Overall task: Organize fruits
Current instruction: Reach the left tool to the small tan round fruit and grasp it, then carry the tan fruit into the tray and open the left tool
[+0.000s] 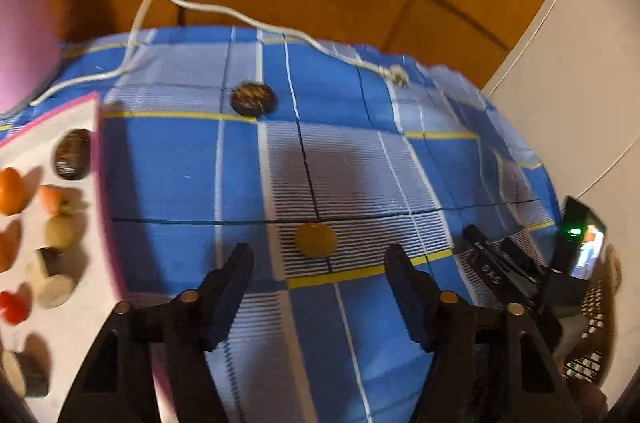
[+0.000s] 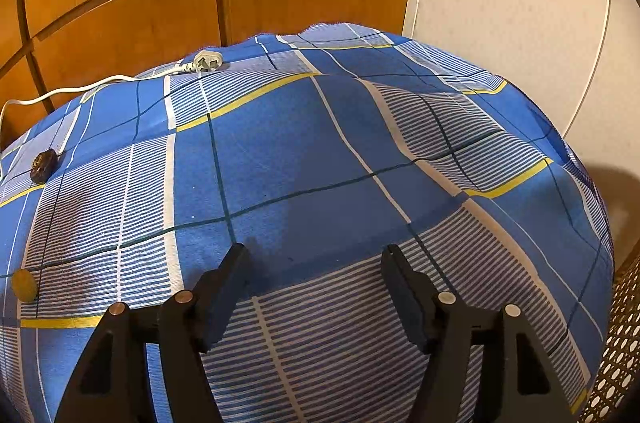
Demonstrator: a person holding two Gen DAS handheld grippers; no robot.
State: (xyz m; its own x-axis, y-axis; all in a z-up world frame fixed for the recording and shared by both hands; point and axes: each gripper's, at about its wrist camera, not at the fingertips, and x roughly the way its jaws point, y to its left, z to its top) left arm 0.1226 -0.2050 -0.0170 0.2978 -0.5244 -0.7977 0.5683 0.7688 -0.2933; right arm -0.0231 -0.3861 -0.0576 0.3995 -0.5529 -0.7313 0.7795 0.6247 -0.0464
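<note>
Left tool [image 1: 320, 263] released over the yellow fruit [image 1: 316, 239] mid-bed [image 1: 160, 159], right tool [image 2: 314, 263] released, both gripping nothing

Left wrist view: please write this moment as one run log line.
left gripper: open, empty | yellow fruit: on cloth, ahead | dark fruit: farther | board: left

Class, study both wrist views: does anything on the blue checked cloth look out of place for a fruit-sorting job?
Yes. A white power cord with its plug trails across the cloth's far edge. Two fruits, a yellow one and a dark brown one, lie loose off the white board.
</note>
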